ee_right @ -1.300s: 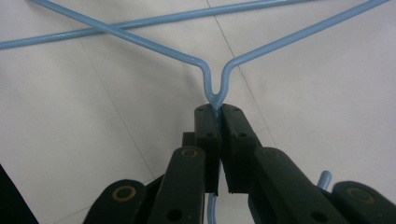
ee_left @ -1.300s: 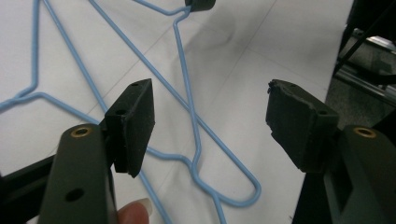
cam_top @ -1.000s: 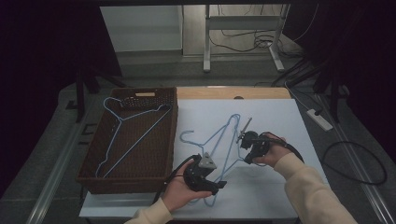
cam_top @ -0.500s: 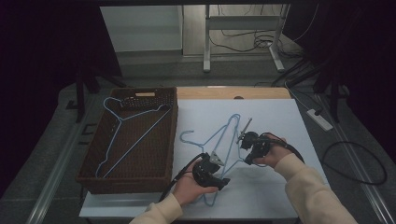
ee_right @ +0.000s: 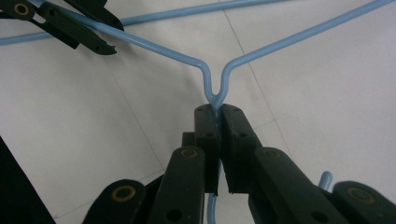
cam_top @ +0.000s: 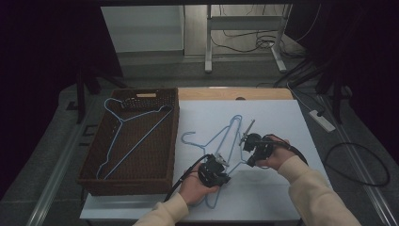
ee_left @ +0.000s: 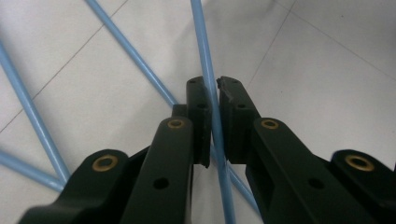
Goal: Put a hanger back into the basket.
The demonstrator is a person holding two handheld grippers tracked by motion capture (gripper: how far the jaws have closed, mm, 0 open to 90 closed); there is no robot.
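Two blue wire hangers lie crossed on the white tabletop (cam_top: 282, 117). My right gripper (ee_right: 218, 109) is shut on the twisted neck of one blue hanger (ee_right: 261, 51), just below the fork of its two shoulders. My left gripper (ee_left: 212, 86) has just been closing, and its pads now pinch one thin rod of that hanger (ee_left: 201, 37). In the right gripper view the left gripper (ee_right: 111, 38) clamps the hanger's left shoulder. From above, the left gripper (cam_top: 214, 169) sits near the front edge, the right gripper (cam_top: 251, 143) is to its right, and the hanger (cam_top: 221, 136) lies between them.
A dark wicker basket (cam_top: 94, 179) stands at the left of the table with another blue hanger (cam_top: 141, 136) lying across it. A bare wooden strip (cam_top: 226, 93) runs along the table's back edge. Cables and a power strip (cam_top: 322, 120) lie on the floor to the right.
My left gripper has shifted a little right and down onto the hanger, and its jaws have gone from wide apart to closed on the wire. The right hand has kept still.
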